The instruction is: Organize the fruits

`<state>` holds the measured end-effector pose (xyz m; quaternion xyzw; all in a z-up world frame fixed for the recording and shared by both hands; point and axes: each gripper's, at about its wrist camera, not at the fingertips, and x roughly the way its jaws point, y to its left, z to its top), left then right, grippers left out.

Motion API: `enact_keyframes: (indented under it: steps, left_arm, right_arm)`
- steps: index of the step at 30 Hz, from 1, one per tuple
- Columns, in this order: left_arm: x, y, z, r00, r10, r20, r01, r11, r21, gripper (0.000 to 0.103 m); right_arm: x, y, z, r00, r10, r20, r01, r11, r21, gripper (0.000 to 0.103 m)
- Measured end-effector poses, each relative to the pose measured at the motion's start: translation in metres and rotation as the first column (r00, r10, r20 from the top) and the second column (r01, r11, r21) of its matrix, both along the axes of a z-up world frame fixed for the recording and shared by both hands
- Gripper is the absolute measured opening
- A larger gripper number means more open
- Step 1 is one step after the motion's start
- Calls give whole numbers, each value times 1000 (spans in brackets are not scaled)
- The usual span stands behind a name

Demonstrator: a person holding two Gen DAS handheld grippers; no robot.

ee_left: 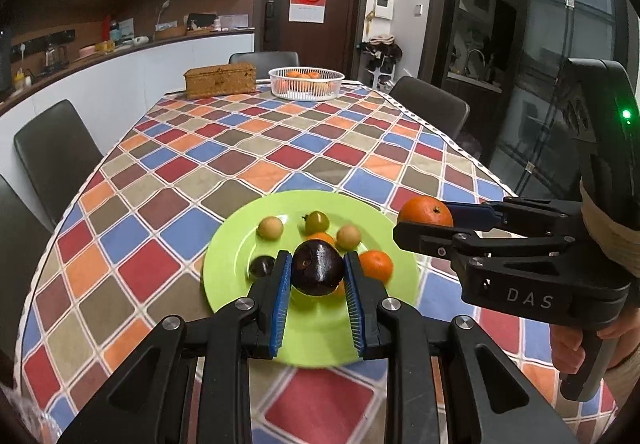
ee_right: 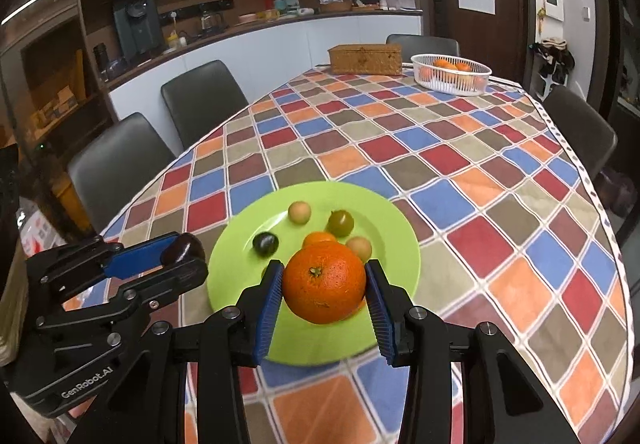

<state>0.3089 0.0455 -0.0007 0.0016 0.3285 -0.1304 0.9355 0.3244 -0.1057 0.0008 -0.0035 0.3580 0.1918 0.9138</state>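
Left gripper [ee_left: 316, 268] at lower centre of the left view, clamped on a dark fruit [ee_left: 319, 267] over the green plate [ee_left: 320, 340]. Right gripper [ee_right: 325, 286] at lower centre of the right view, pinching an orange [ee_right: 324, 282] above that plate. Small fruits scattered on the plate. White basket [ee_left: 306, 83] of oranges at upper centre, far across the table.
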Motion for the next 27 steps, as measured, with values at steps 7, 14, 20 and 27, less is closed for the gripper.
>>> enact_keyframes:
  steps: [7,14,20,27]
  left_arm:
    - [38,10,-25,998,-6,-62,4,999,-35,26]
    - [57,12,-46,994,-11,-112,5,999,-54,26]
    - [55,14,-46,995,-2,-95,-1,1000,-23,42]
    - [26,18,-31,996,70,-60,-68,997,28,44]
  right_arm:
    - [33,5,-16,999,0,-34,0,1000,7,42]
    - [53,12,-36,998,-8,-67,7,1000,-12,42]
    - [60,10,-45,995,-18,-102,19,1000,8,43]
    - [42,2,-35,998,-46,-50,45,999,-20,51]
